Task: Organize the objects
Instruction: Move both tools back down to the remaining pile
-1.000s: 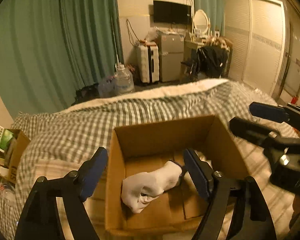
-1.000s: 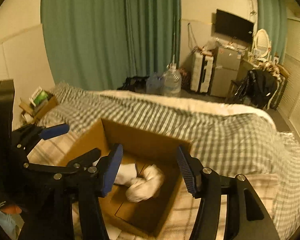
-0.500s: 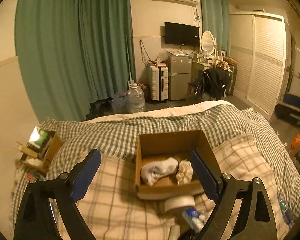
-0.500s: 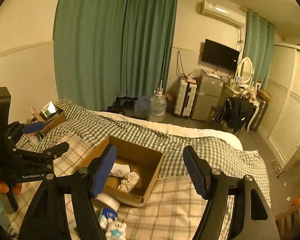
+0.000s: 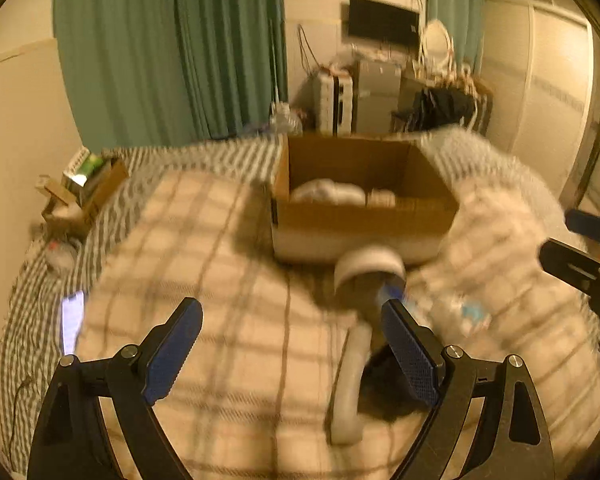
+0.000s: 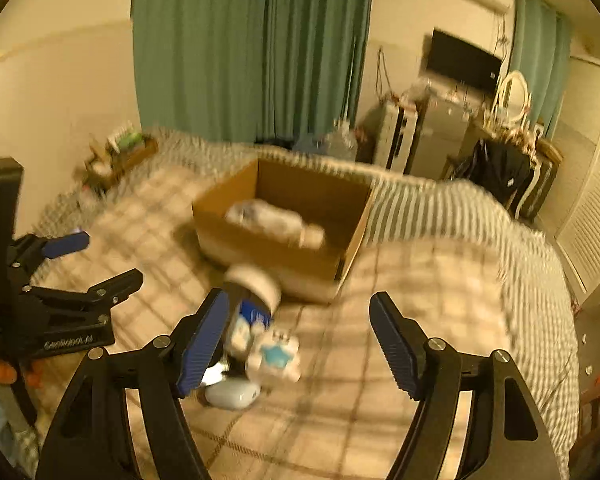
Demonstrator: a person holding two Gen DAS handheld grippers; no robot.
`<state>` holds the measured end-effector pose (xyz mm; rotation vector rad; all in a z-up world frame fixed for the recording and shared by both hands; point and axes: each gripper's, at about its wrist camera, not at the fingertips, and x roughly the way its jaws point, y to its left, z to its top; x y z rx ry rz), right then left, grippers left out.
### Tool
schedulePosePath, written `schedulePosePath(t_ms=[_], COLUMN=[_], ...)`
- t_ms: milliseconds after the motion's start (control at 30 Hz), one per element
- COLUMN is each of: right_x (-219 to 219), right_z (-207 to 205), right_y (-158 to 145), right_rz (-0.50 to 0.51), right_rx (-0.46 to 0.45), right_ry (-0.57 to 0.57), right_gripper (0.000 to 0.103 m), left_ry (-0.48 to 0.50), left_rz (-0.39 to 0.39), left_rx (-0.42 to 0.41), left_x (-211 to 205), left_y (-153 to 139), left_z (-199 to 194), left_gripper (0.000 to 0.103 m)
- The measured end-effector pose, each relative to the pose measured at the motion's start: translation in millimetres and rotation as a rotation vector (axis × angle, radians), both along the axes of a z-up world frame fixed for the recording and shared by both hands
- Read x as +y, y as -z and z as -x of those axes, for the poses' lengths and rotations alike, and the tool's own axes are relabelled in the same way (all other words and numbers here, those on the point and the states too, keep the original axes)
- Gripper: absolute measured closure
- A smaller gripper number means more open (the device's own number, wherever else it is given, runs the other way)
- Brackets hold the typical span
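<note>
An open cardboard box (image 5: 364, 220) (image 6: 276, 248) stands on the bed and holds a white sock (image 5: 326, 192) (image 6: 268, 214) and a crumpled white item (image 5: 382, 198). In front of it lie a white tape roll (image 5: 370, 266) (image 6: 256, 282), a blue packet (image 6: 254, 314), a small white toy with a blue star (image 6: 276, 356), and a white tube (image 5: 350, 384). My left gripper (image 5: 292, 356) is open and empty above the blanket, left of the tube. My right gripper (image 6: 300, 344) is open and empty, with the toy between its fingers. The frames are blurred.
A plaid blanket (image 5: 220, 280) covers the bed. A lit phone (image 5: 72, 320) lies at the left. A small box of items (image 5: 84, 188) stands by the wall. Green curtains, luggage and a wardrobe stand beyond the bed.
Both grippers have pulled back out of the box and dropped low toward the loose things in front of it. Both have stayed open and empty.
</note>
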<state>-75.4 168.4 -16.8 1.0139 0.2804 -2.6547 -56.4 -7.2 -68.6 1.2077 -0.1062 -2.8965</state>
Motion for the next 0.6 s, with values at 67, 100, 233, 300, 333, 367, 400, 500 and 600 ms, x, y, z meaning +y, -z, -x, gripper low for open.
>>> schedulePosePath(t_ms=[67, 100, 233, 300, 333, 367, 400, 500, 600], right_x=[-4.4, -7.1, -10.8, -9.3, -8.3, -9.3, -9.2, -10.5, -13.0], right_z=[3.7, 8.2, 20.2, 26.7, 27.7, 29.8, 32.3, 38.6, 43.2], right_y=[21.6, 33.1, 61.4, 72.7, 75.6, 80.9, 86.9, 99.5, 112.1], right_rz=[-0.004, -0.007, -0.016, -0.006, -0.004, -0.004, -0.004, -0.010, -0.023], right_rx=[-0.037, -0.061, -0.104, -0.147, -0.159, -0.172, -0.190, -0.236, -0.280], right_ry=[-0.002, 0.001, 0.022, 0.024, 0.022, 0.021, 0.025, 0.036, 0.043], right_gripper=[0.030, 0.030, 0.031, 0.030, 0.030, 0.030, 0.030, 0.031, 0.030], left_ry=[-0.006, -0.007, 0.028, 0.047, 0.059, 0.071, 0.080, 0.111, 0.139], left_rz=[0.027, 0.026, -0.005, 0.003, 0.015, 0.030, 0.038, 0.052, 0.071], left_rx=[-0.038, -0.061, -0.149, -0.174, -0.186, -0.197, -0.207, -0.234, -0.251], left_x=[1.8, 1.5, 3.0, 7.6, 10.9, 14.7, 17.6, 25.2, 33.5], left_y=[18.0, 26.2, 52.7, 61.2, 64.3, 67.6, 70.0, 76.2, 82.2], left_z=[-1.2, -1.9, -6.7, -8.3, -8.4, -8.1, -6.8, -2.7, 2.6], left_gripper=[0.011, 0.013, 0.026, 0.032, 0.032, 0.032, 0.032, 0.032, 0.034])
